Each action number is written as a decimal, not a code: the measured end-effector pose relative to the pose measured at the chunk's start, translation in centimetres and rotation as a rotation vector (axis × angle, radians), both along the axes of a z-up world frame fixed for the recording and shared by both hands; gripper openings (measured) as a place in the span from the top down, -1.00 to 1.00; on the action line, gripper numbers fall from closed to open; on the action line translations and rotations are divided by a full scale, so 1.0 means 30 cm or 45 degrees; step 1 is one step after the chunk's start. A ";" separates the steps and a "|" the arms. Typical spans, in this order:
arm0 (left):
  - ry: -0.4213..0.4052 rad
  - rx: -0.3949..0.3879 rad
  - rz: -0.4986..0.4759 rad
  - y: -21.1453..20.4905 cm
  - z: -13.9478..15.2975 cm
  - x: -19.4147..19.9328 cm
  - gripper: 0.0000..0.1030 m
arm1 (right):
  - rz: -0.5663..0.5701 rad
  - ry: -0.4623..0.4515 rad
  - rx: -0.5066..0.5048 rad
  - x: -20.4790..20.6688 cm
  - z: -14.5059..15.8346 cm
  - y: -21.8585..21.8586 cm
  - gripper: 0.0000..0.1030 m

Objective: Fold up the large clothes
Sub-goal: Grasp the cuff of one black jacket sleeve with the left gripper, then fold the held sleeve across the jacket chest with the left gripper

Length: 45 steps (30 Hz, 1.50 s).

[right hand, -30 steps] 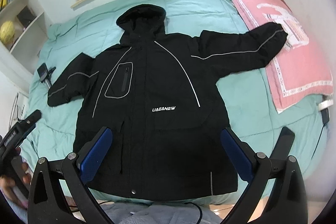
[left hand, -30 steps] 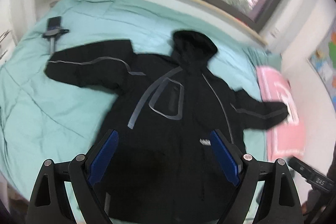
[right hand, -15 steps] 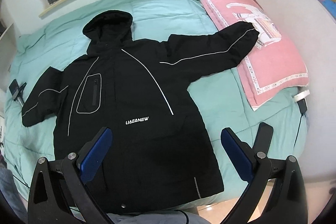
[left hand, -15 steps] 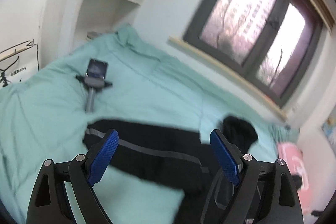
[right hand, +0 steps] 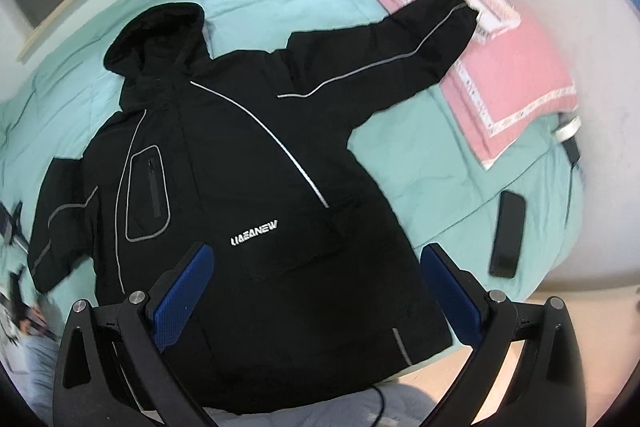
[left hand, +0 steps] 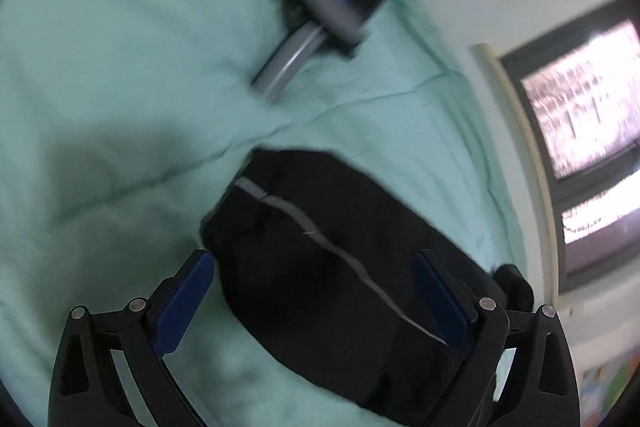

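Note:
A black hooded jacket [right hand: 248, 163] with grey piping lies spread face up on a teal bed cover [right hand: 432, 163], sleeves out to both sides. Its right sleeve [right hand: 400, 55] reaches onto a pink pillow. My right gripper [right hand: 316, 287] is open and empty above the jacket's lower hem. In the left wrist view the jacket's left sleeve [left hand: 320, 251] with its cuff lies on the cover, and my left gripper [left hand: 312, 303] is open, its fingers either side of the sleeve just above it. The view is blurred.
A pink pillow [right hand: 516, 67] lies at the bed's right side. A black phone [right hand: 508, 235] lies near the right edge. A small camera on a grey handle [left hand: 320, 23] lies on the cover beyond the left cuff. A window [left hand: 584, 99] is behind the bed.
My left gripper has swung left and dropped low over the left sleeve cuff. My right gripper has shifted right and closer to the jacket; the phone has come into its view.

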<state>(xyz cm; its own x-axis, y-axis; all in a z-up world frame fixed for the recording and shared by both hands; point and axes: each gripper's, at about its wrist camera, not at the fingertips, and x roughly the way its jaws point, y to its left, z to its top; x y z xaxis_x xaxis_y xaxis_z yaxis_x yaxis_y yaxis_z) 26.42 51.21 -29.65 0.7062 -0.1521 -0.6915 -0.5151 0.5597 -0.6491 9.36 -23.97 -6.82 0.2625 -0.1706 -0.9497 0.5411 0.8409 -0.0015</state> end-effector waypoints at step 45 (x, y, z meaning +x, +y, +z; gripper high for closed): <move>-0.194 0.363 -1.063 -1.070 0.203 0.182 0.48 | 0.083 0.095 0.349 0.172 -0.264 0.103 -0.83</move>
<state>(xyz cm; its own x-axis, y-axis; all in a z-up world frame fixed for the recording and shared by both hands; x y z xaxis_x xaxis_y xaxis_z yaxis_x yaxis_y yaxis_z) 31.89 19.12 -23.56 0.5294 -0.4940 -0.6897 0.2127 0.8643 -0.4559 14.52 -20.89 -14.72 0.1921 0.1099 -0.9752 0.4927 0.8486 0.1927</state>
